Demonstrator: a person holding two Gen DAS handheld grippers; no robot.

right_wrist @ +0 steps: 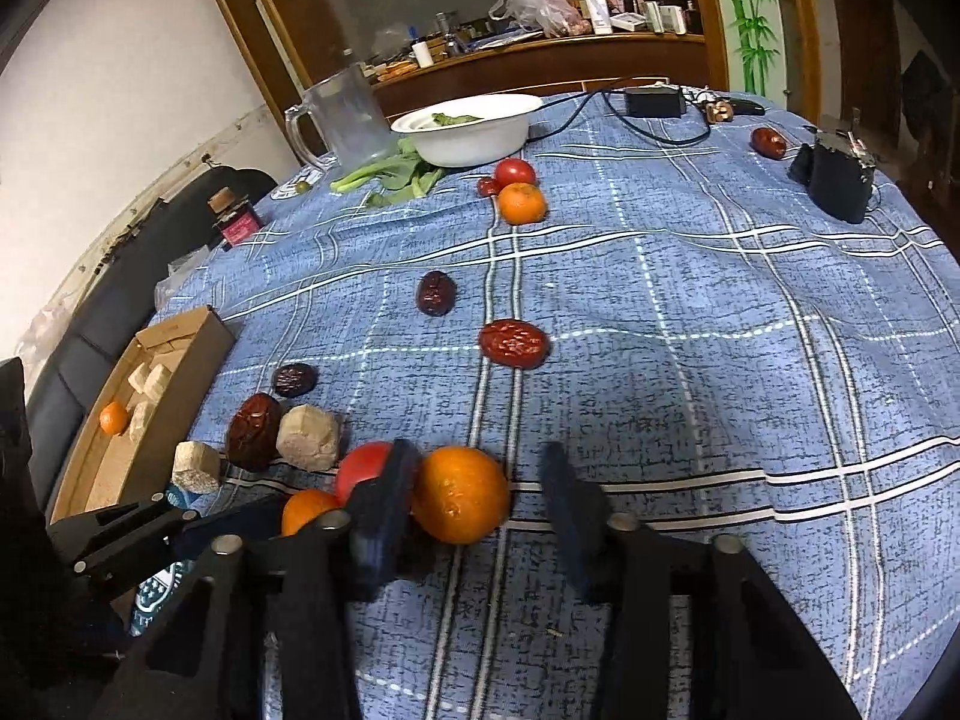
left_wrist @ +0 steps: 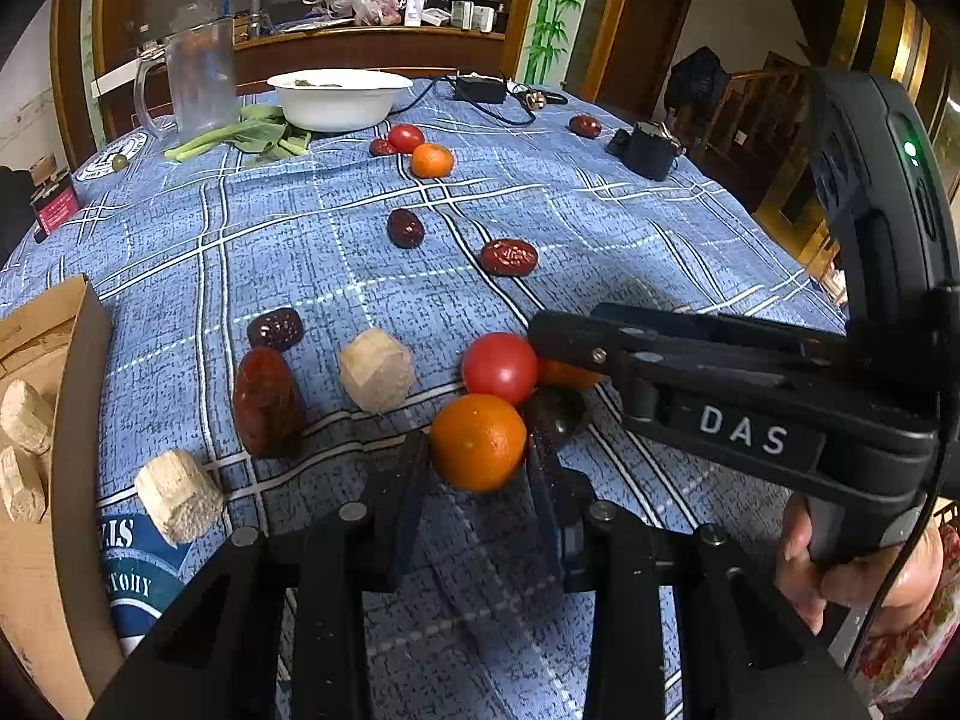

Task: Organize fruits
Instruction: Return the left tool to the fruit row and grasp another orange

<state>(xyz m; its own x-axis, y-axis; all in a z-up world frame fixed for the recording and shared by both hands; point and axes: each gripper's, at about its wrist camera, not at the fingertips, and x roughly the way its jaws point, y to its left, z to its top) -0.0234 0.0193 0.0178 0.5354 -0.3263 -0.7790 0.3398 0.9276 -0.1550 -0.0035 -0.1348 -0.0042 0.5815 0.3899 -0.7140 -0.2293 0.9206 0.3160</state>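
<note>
In the left wrist view my left gripper (left_wrist: 478, 456) has its fingers close on either side of an orange (left_wrist: 478, 442) on the blue tablecloth. A red tomato (left_wrist: 499, 368) sits just behind it. My right gripper (right_wrist: 480, 492) is open around a second orange (right_wrist: 461, 494); its left finger touches the fruit and the right finger stands apart. The tomato (right_wrist: 366, 468) and the first orange (right_wrist: 307, 510) lie to its left. Several red dates (right_wrist: 515, 343) and another tomato and orange (right_wrist: 522, 202) lie farther back.
A cardboard box (right_wrist: 198, 360) at the left holds pale cubes and a small orange (right_wrist: 113, 417). Two pale cubes (right_wrist: 308, 438) lie beside it. A white bowl (right_wrist: 474, 126), greens, a clear jug (right_wrist: 348, 117), a black case (right_wrist: 837, 177) and cables are at the far side.
</note>
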